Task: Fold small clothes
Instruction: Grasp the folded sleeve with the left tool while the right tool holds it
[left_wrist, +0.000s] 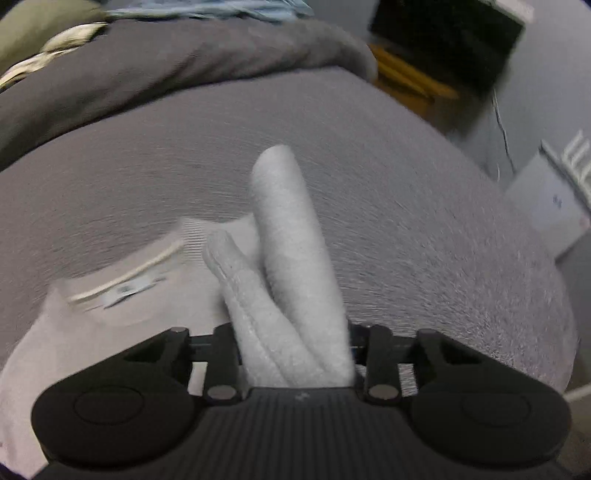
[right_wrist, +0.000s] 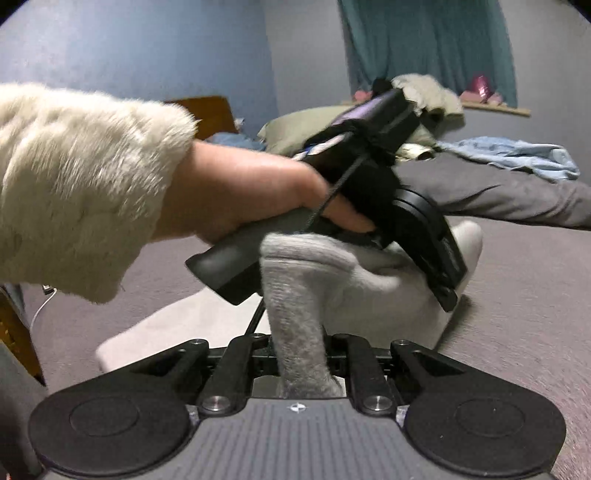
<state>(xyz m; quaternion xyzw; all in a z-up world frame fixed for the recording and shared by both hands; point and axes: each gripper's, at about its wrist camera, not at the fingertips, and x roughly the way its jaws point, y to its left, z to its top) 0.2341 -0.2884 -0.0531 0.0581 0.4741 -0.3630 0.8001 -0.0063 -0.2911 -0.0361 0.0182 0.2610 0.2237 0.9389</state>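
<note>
The bed (left_wrist: 424, 229) fills most of both views, covered in grey fabric, with a darker grey blanket (left_wrist: 166, 74) bunched across the upper part of the left wrist frame. A pale folded garment (left_wrist: 110, 314) with a label is seen at the lower left of that frame, lying flat on the bed.

A white sock (left_wrist: 291, 258) runs from the centre of the left wrist frame down into the left tongs (left_wrist: 295, 362), which are closed on its bundled end at the bottom centre; the free end sticks up toward the middle of the frame.

In the right wrist frame, the sock (right_wrist: 369, 288) is stretched across the centre. Its grey ribbed cuff is gripped by the right tongs (right_wrist: 301, 365) at the bottom centre. The left tongs are seen above it, held by a hand (right_wrist: 251, 188) in a fluffy cream sleeve (right_wrist: 81, 184) entering from the left.
</note>
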